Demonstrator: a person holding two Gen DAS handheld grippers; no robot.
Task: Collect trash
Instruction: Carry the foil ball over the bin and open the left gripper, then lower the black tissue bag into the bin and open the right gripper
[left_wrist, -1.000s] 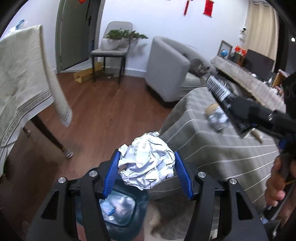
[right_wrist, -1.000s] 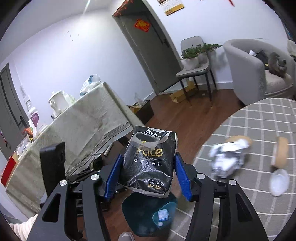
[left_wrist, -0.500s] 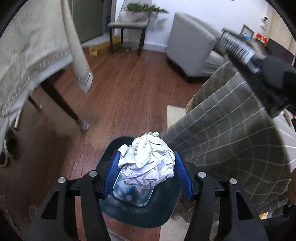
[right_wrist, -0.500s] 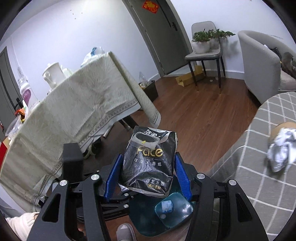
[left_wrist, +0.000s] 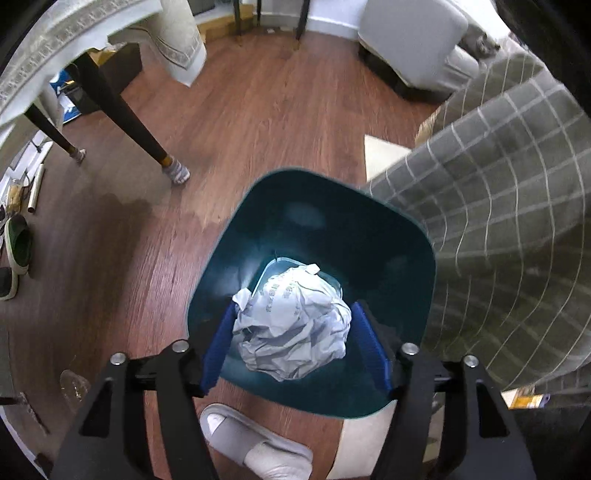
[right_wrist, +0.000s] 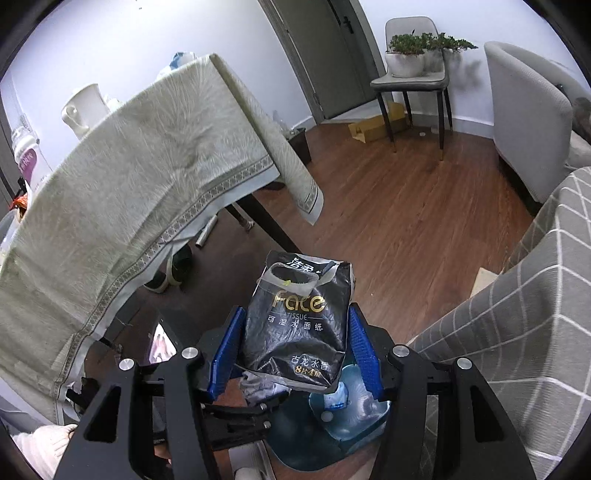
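My left gripper (left_wrist: 293, 343) is shut on a crumpled white paper ball (left_wrist: 293, 325) and holds it right over the open dark teal trash bin (left_wrist: 332, 218) on the wood floor. A clear plastic piece lies at the bin's bottom, mostly hidden by the ball. My right gripper (right_wrist: 297, 350) is shut on a black "Face" tissue packet (right_wrist: 299, 325), held upright above the same bin (right_wrist: 354, 410). The left gripper's black frame (right_wrist: 207, 406) shows below and left of the packet.
A grey checked tablecloth (left_wrist: 509, 229) hangs just right of the bin. A table with a pale green cloth (right_wrist: 129, 177) stands left, its dark legs (left_wrist: 122, 118) close by. A grey slipper (left_wrist: 258, 443) lies before the bin. A chair (right_wrist: 413, 77) and grey armchair (right_wrist: 524, 122) stand farther back.
My left gripper tilted down and moved over the bin, so the paper ball now hangs above its opening. My right gripper drifted toward the bin with the packet still held.
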